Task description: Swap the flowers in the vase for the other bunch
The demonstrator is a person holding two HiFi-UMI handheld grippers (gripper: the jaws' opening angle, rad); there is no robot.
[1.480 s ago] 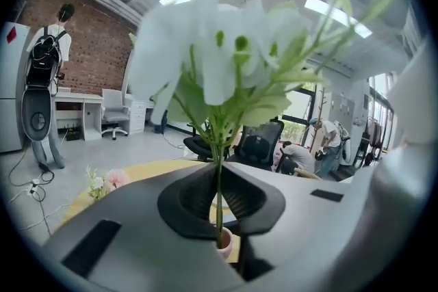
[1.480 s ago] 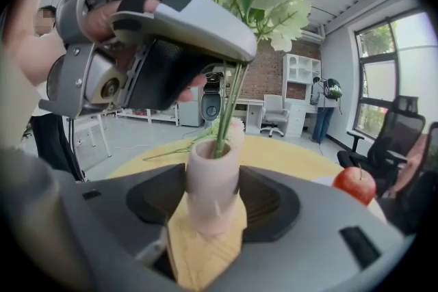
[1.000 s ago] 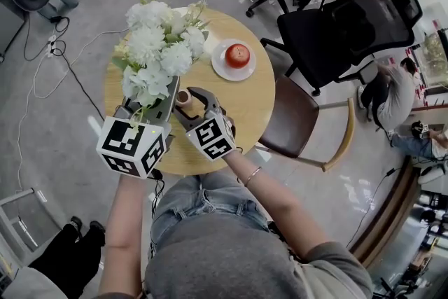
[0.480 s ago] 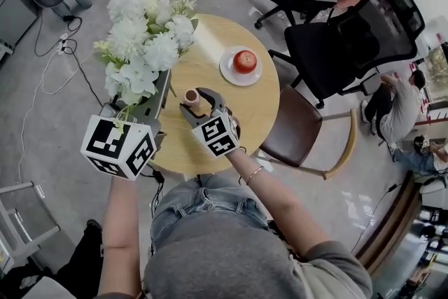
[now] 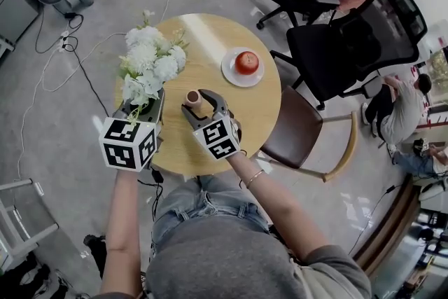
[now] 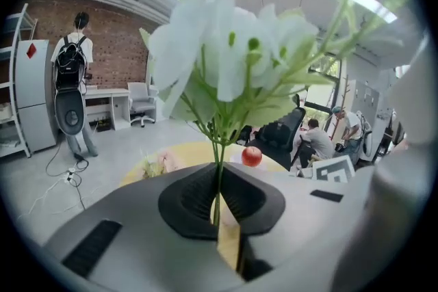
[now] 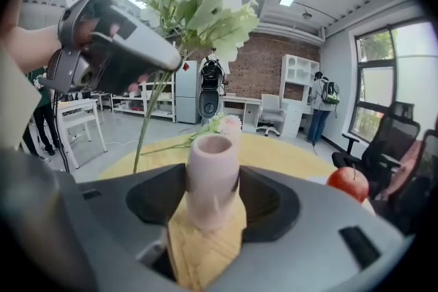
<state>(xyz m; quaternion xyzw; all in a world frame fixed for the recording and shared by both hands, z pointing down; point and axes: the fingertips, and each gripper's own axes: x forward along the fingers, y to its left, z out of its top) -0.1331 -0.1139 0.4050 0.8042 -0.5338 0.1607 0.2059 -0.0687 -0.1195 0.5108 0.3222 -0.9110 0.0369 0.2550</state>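
My left gripper [image 5: 143,110] is shut on the thin green stems [image 6: 217,171] of a white flower bunch [image 5: 149,66], held over the left part of the round wooden table [image 5: 210,35]. Its blooms [image 6: 226,51] fill the left gripper view. My right gripper [image 5: 199,103] is shut on a small pink vase [image 5: 194,98] standing on the table; the vase [image 7: 212,178] is empty, with a jaw against each side. The left gripper [image 7: 116,44] and its white bunch [image 7: 205,0] hang up and to the left of the vase. A second bunch with a pink bloom [image 7: 222,124] lies on the table behind the vase.
A red apple [image 5: 246,62] sits on a white plate [image 5: 228,72] at the table's right. A brown chair [image 5: 297,126] and black office chairs [image 5: 336,31] stand to the right. Cables [image 5: 63,59] run over the floor at left. A person [image 5: 400,101] sits far right.
The left gripper first swung the white bunch up and out to the left, then brought it down and back over the table. The right gripper and the vase stayed put.
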